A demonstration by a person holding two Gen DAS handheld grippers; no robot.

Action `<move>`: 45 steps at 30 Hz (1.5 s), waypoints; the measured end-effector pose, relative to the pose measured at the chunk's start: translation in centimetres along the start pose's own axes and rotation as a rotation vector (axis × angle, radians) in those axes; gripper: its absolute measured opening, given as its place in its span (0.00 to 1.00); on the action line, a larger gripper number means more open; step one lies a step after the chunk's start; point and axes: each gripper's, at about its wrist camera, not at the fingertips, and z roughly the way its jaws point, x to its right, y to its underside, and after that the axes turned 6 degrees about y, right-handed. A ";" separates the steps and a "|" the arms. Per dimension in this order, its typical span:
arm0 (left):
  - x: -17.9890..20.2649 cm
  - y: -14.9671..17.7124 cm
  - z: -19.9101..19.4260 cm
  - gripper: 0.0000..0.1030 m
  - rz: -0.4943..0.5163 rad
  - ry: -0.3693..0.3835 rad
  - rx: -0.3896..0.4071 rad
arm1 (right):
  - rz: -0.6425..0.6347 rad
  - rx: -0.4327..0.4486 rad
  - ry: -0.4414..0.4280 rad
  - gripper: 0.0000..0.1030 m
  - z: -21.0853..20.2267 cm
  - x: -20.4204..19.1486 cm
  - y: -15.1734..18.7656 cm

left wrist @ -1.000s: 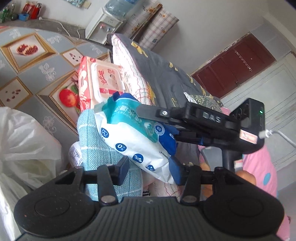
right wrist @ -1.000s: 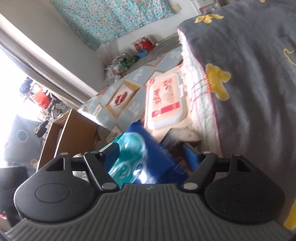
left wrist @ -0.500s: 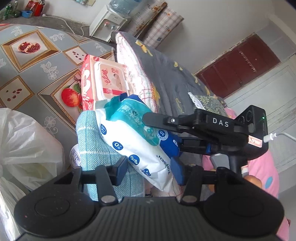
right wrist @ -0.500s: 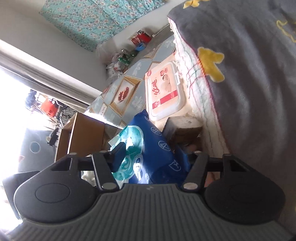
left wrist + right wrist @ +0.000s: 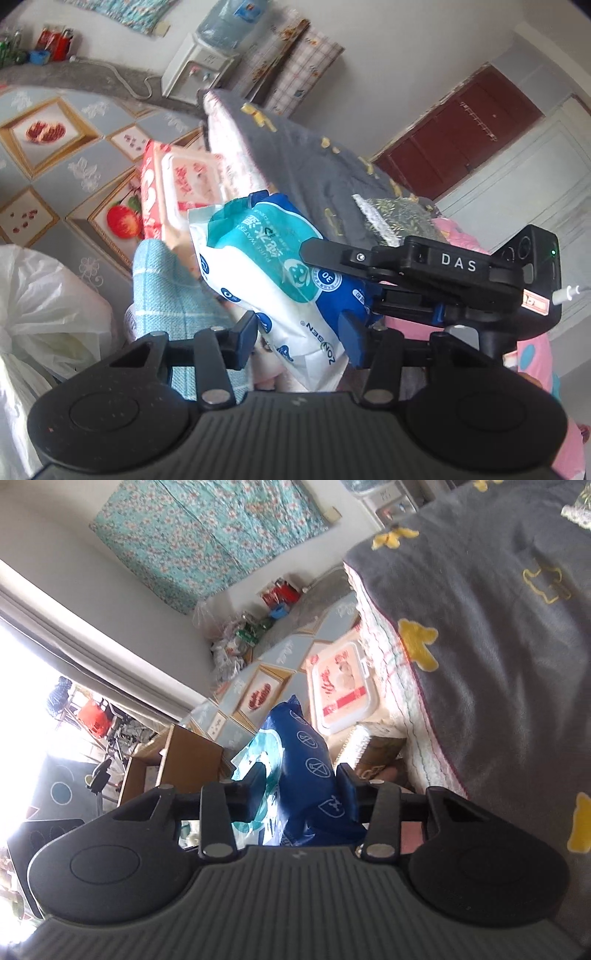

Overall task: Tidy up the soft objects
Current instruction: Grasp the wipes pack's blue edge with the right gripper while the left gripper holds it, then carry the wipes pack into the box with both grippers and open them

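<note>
While the right gripper [image 5: 301, 788] clamps the blue-and-white wet-wipe pack [image 5: 273, 269], its long axis pointing ahead toward the pink wipe box [image 5: 341, 688] beside the bed [image 5: 491, 635], the left gripper [image 5: 299, 330] stands open around its lower end.

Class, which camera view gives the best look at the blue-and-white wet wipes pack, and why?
The left wrist view: the wet wipes pack shows its printed face almost whole, with the right claw shut on it from the side. The right wrist view shows only its blue end between that claw's fingers, part hidden by the claw body.
</note>
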 end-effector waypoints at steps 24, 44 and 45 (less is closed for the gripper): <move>2.3 2.6 -24.2 0.48 0.125 -0.163 0.222 | -0.173 -0.008 -0.245 0.40 -5.1 -21.5 7.6; -17.4 2.1 -32.2 0.43 -0.131 -0.371 0.157 | -0.295 -0.294 -0.164 0.42 14.9 -35.0 14.2; -18.4 2.0 -31.5 0.43 -0.138 -0.371 0.132 | -0.320 -0.287 -0.137 0.42 15.4 -35.0 14.3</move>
